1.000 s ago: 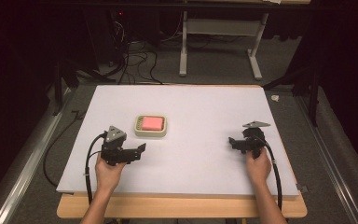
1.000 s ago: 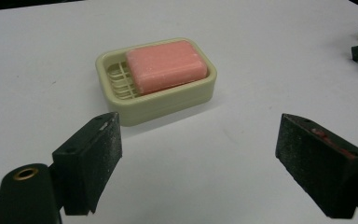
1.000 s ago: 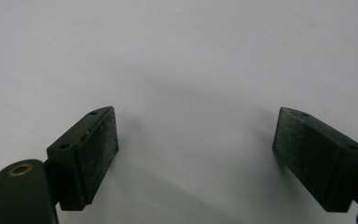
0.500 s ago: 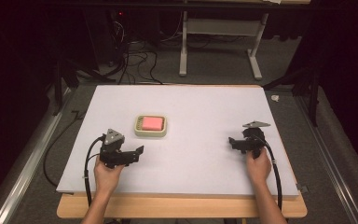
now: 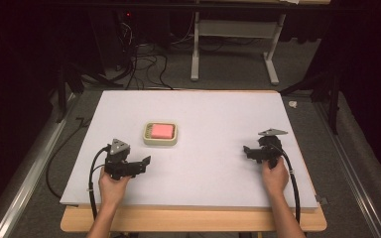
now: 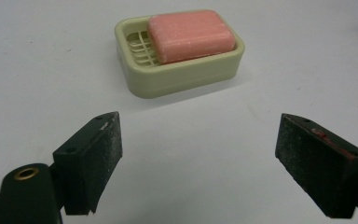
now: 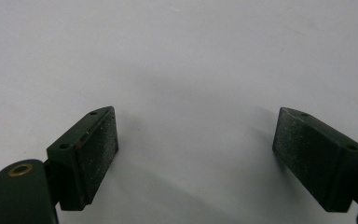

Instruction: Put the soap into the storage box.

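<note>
Pink soap bar lies in a cream soap dish, left of centre on the white table. In the high view, the long axes of bar and dish both run across the table, left to right. In the left gripper view the dish sits skewed, its long axis climbing toward the upper right; the bar is pushed to the dish's right end, leaving bare slotted ribs at the left end, a detail too small to make out from the high view.

Left tongs sit near the dish, just below and to its left, pointing right and slightly up-table; jaws apart, nothing between them, dish framed ahead of the gap. Left tongs hover over bare table.

Right tongs are well apart from the dish at the table's right side, pointing left. Right gripper view: tongs gape wide over blank white surface, gripping nothing.
</note>
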`<state>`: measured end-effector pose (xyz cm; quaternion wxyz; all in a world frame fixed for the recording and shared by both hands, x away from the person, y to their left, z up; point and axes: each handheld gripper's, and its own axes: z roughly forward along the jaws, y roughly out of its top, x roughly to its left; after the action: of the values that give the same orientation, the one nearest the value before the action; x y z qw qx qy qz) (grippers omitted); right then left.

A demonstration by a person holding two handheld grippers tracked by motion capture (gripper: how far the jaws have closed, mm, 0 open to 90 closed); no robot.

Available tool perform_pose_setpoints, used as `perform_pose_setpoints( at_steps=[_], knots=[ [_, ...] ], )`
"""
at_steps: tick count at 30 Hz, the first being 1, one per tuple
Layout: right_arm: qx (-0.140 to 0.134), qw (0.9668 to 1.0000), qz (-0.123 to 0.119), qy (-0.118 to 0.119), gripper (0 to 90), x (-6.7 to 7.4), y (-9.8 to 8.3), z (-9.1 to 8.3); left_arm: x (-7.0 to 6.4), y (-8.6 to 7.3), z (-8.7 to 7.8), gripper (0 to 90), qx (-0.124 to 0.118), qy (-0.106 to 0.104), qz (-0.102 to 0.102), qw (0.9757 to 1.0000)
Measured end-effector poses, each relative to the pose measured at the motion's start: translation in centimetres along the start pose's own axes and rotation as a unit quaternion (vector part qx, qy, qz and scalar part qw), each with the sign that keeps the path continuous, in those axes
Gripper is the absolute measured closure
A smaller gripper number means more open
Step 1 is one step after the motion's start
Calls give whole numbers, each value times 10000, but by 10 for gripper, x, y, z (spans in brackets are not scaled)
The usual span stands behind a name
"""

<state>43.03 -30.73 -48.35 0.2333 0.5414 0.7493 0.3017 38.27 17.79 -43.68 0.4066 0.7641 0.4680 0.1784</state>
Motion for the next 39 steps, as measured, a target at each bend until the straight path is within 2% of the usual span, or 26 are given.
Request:
perform_pose_setpoints(
  at_steps=[8, 22, 39],
  knots=[
    [0, 10000, -1, -1, 146, 0, 0, 0, 2, -1, 3, 154, 54, 96, 68, 9999],
    [-3, 10000, -7, -2, 146, 0, 0, 0, 10, -8, 16, 155, 196, 223, -56, 9995],
    [-1, 10000, 1, -2, 146, 0, 0, 0, 16, -11, 31, 157, 382, 418, -22, 9984]
  ],
)
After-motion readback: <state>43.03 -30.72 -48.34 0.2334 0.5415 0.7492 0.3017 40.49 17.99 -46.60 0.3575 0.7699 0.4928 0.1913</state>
